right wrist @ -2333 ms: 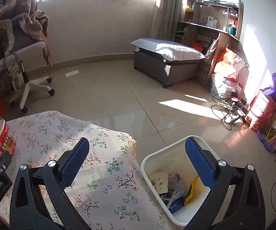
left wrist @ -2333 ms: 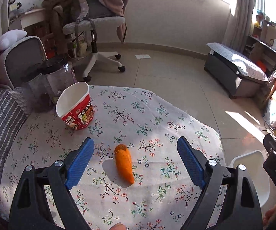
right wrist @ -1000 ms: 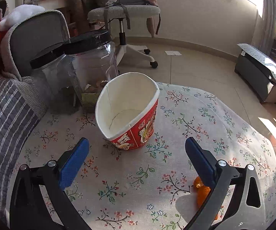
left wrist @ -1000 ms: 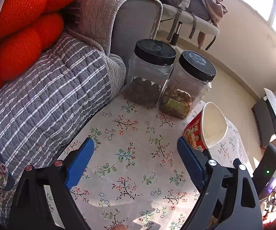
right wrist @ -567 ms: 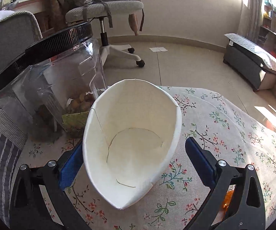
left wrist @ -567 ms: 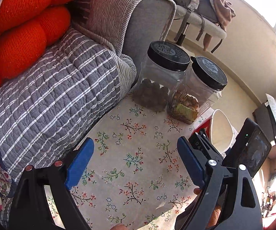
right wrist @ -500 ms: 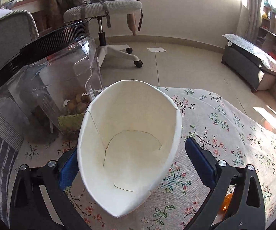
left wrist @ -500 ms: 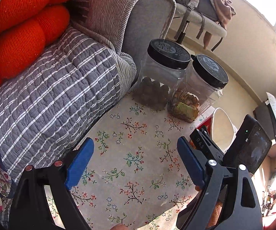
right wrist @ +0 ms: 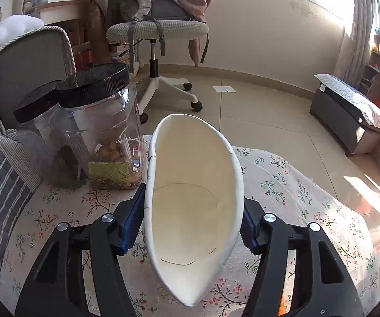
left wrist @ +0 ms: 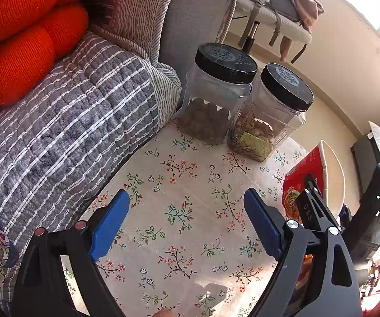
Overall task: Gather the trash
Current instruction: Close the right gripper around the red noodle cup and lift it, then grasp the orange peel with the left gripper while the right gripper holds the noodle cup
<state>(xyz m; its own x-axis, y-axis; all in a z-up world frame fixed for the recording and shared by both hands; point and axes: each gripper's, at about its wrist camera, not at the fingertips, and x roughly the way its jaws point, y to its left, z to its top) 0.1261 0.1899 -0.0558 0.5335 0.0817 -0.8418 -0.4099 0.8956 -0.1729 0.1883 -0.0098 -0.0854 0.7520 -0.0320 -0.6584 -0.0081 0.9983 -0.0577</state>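
Floral tablecloth (left wrist: 184, 211), striped sofa blanket (left wrist: 65, 121), tiled floor (right wrist: 269, 111), office chair (right wrist: 158, 31)

1. We are holding the left claw (left wrist: 186, 224) tilted downward with its blue pads spread wide and nothing between them.
2. We are closing the right claw (right wrist: 192, 220), its pads pressing on both sides of the cup (right wrist: 193, 203).

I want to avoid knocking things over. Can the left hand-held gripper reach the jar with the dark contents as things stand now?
Probably yes. The left hand-held gripper is open and empty, and only bare tablecloth lies between it and the dark-filled jar. The second jar stands close beside it.
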